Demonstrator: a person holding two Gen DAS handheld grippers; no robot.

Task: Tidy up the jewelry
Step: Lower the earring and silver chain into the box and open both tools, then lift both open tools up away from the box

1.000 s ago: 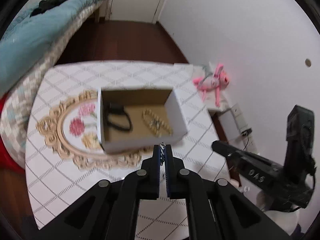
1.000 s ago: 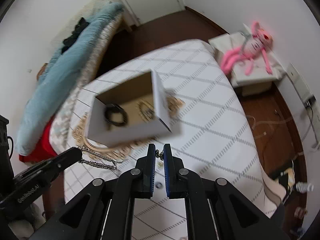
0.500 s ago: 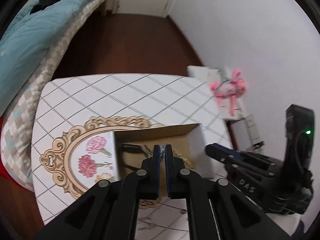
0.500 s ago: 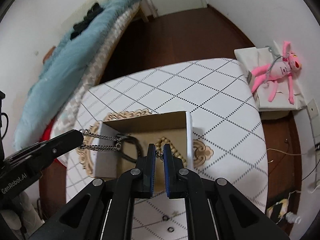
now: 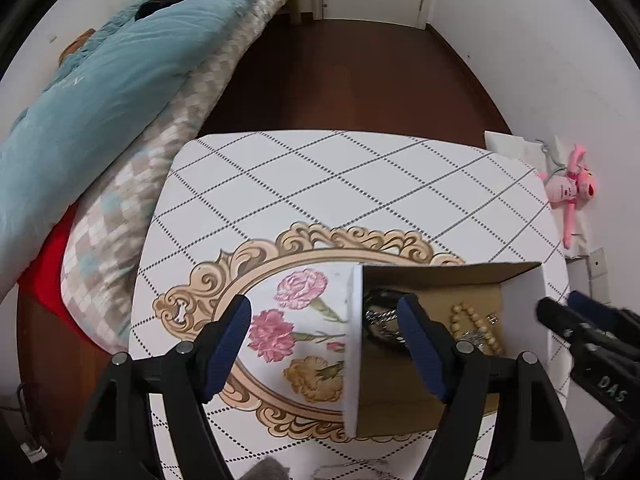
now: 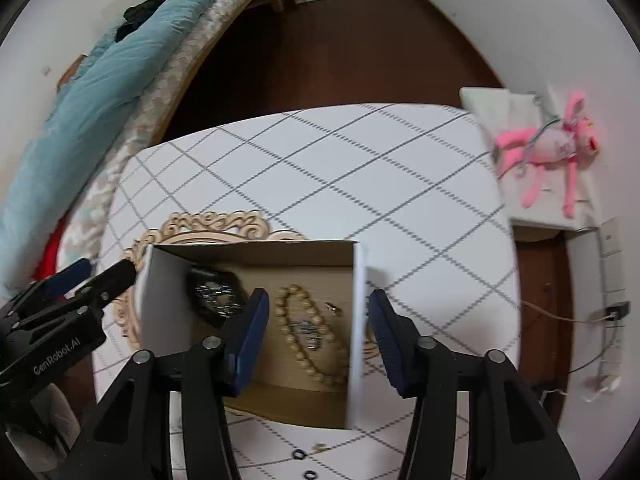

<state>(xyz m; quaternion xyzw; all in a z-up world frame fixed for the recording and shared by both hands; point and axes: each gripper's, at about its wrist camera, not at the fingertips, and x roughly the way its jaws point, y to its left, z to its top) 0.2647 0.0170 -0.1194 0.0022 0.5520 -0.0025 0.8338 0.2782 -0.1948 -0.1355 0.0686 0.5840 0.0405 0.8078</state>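
An open cardboard box (image 6: 156, 300) with white outer walls stands on the table; it also shows in the left wrist view (image 5: 352, 344). Inside lie a silver chain (image 6: 216, 294) on a black band, a beige bead necklace (image 6: 308, 340) and a small silver piece (image 6: 308, 330). The chain (image 5: 380, 316) and beads (image 5: 476, 324) show in the left wrist view too. My left gripper (image 5: 324, 344) is open and empty, straddling the box's left wall. My right gripper (image 6: 316, 340) is open and empty, straddling the right wall above the beads.
The table (image 5: 320, 184) has a white diamond-pattern cloth with a floral oval print (image 5: 288, 320). Small black rings (image 6: 298, 455) lie on the cloth near the front. A bed with a blue duvet (image 5: 100, 72) is at left. A pink plush toy (image 6: 552, 148) is at right.
Both grippers have opened and let go of the silver chain, which now lies in the box. Both grippers have dropped lower over the box walls.
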